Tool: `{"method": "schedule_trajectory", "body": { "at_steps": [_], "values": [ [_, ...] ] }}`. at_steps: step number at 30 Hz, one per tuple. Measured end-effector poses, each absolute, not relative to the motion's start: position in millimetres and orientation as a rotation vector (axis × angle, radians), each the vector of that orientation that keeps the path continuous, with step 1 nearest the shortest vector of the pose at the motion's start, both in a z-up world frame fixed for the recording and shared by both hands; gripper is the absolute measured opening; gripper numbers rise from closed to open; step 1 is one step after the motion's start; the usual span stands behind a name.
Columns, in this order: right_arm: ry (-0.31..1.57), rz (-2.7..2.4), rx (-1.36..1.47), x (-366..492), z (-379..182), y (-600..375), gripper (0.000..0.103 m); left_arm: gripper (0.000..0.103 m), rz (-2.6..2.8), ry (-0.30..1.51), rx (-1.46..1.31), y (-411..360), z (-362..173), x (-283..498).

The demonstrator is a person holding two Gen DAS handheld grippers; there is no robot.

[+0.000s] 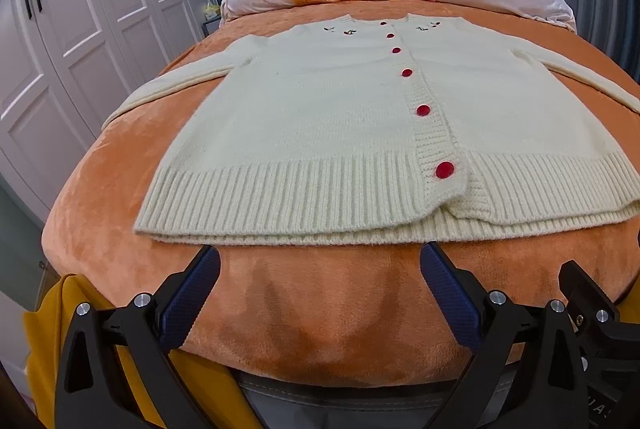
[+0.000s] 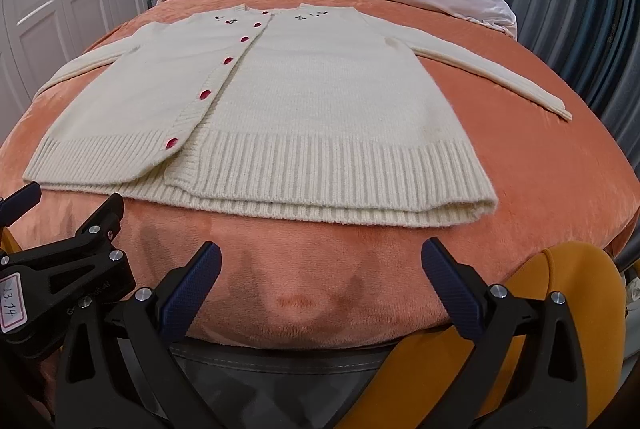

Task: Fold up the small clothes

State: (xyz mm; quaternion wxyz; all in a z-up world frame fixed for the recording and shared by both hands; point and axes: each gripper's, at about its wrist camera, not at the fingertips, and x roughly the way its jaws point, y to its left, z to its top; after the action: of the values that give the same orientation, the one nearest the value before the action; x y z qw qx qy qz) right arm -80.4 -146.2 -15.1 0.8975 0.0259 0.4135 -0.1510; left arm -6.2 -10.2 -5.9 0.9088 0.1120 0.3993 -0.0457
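Cardigan (image 1: 320,117), cream knit with red buttons (image 1: 445,169), lay flat and face up on the orange blanket (image 1: 280,309), buttoned, its neckline toward 12 o'clock and its ribbed hem (image 1: 280,201) toward 6 o'clock. Both sleeves were spread outward: the left sleeve (image 1: 168,89) ran toward 9 o'clock, the right sleeve (image 2: 500,73) toward 3 o'clock. No fold had yet been made.

Left gripper (image 1: 320,261) stood with its jaws wide apart, empty, just short of the hem at 6 o'clock. Right gripper (image 2: 320,257) stood likewise, jaws apart and empty, near the hem's right part.

Probable hazards, judged from this layout:
- The hem showed two layers; a shallow pinch would likely take only the top layer, and the front would peel off the back.
- The plush blanket lay directly under the knit; jaws driven too low could catch the pile and drag it along.
- The knit looked soft and stretchy, so uneven lifting by the two grippers would probably skew the fold line.
- The overlapped placket near the lowest button could gape if pulled sideways.
- A sleeve left spread might trail and bunch under a body fold.
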Motion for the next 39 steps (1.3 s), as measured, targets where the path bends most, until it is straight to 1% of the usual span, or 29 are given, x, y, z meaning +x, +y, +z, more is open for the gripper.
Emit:
{"method": "schedule_trajectory", "body": {
  "at_steps": [39],
  "values": [
    [0.871, -0.311, 0.055, -79.9, -18.5, -146.1, 0.098, 0.098, -0.092, 0.837, 0.231, -11.6, -10.4, -8.3]
  ]
}}
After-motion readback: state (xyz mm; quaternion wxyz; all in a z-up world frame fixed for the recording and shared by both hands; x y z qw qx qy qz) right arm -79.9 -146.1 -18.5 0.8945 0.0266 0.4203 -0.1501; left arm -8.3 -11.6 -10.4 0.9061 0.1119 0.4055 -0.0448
